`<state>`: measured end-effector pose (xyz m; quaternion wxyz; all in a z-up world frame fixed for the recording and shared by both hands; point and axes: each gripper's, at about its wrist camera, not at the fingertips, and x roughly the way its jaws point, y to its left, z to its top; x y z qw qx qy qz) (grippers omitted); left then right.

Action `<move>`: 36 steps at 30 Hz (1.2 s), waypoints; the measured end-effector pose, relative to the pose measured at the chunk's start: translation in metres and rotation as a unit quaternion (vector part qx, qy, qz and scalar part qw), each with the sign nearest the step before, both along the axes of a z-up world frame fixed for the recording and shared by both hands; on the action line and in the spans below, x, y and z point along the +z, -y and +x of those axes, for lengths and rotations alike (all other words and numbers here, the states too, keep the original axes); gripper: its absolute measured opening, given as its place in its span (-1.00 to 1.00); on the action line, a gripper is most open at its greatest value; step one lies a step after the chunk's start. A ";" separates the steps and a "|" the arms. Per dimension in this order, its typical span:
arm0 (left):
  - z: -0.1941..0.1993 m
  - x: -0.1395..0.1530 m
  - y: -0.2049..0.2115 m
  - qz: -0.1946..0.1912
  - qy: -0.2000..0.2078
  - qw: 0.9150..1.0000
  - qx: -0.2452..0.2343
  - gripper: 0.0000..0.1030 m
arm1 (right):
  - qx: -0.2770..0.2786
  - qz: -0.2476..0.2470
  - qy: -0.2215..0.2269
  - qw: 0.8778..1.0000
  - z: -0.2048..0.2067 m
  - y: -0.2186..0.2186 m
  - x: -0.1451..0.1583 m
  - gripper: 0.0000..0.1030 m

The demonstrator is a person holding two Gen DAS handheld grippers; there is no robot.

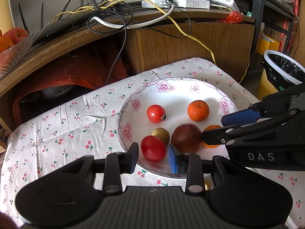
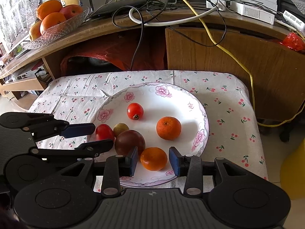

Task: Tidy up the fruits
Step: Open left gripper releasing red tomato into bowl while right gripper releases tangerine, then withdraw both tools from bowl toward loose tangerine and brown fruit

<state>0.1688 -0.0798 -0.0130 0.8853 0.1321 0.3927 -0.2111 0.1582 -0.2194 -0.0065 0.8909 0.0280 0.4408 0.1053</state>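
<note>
**Both tongs straddle fruit at the near rim of the plate**

We see six fruits on the flowered plate (image 2: 202, 118), which sits on the cherry-print cloth covering the surface (image 2: 228, 99). The left tongs (image 1: 153, 157) stand wide, their pads either side of the near tomato (image 1: 153, 148) without visibly pressing it. The right tongs (image 2: 153, 161) are likewise wide around the near mandarin (image 2: 153, 158), with a gap showing at each pad.

In the left wrist view that mandarin is mostly hidden behind the right tongs' finger, and only an orange sliver shows. The small brownish-green fruit (image 2: 121, 129) is partly covered by the tomato and the dark purple fruit (image 2: 130, 142); we cannot tell what kind it is. The plate's near rim is cut off by both tool bodies.

The far half of the plate lies mostly bare, holding only the second tomato (image 2: 135, 111) and the second mandarin (image 2: 168, 128), well apart. Cloth lies open toward the surface's left edge and far corners; the plate nearly reaches the near edge.

The far tomato lies on its side, its dried calyx pointing toward the near edge. The far mandarin sits with its stem end up.
</note>
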 end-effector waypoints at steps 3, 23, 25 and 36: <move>0.000 0.000 0.000 0.000 0.000 1.000 0.000 -0.18 | 0.002 0.000 0.002 1.000 -0.002 0.000 0.001 -0.32; -0.013 0.022 -0.016 -0.015 0.011 1.000 0.001 -0.16 | 0.022 0.008 0.013 1.000 -0.015 -0.006 0.017 -0.25; -0.017 0.024 -0.021 -0.021 0.008 1.000 -0.002 -0.13 | 0.030 0.007 0.013 0.999 -0.020 -0.009 0.018 -0.21; -0.054 0.025 -0.063 -0.005 0.000 1.000 -0.016 -0.07 | 0.086 0.009 -0.003 0.996 -0.046 -0.035 0.020 -0.15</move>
